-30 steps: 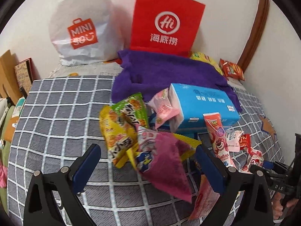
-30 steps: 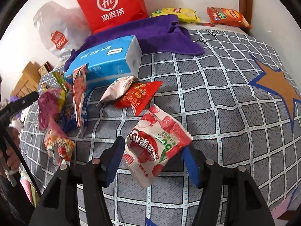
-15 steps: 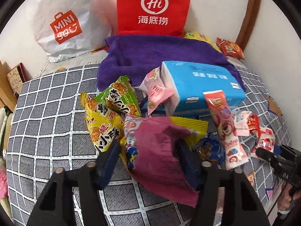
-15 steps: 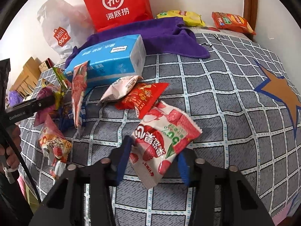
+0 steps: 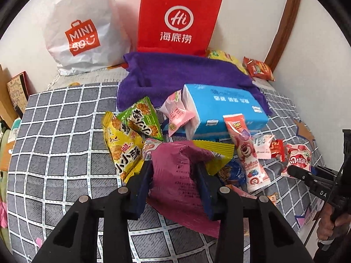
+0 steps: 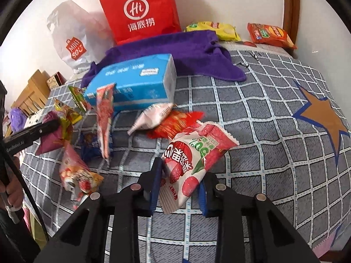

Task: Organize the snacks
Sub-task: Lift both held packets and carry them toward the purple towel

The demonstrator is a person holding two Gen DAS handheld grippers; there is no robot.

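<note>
low in the left wrist frame, my left gripper (image 5: pixel 173 179) pinches the crinkled magenta foil snack pouch (image 5: pixel 182 188), its far end against the yellow rice-cracker packet (image 5: pixel 122 144). at lower centre of the right wrist frame, my right gripper (image 6: pixel 179 183) is clamped on the red-and-white strawberry candy packet (image 6: pixel 193 155). toward the upper middle, the red paper carrier bag (image 5: pixel 177 19) and white plastic shopping bag (image 5: pixel 83 28) stand behind the purple towel (image 5: pixel 186 74); their contents are hidden from me. the blue tissue box (image 6: pixel 136 79) lies closed.
</note>
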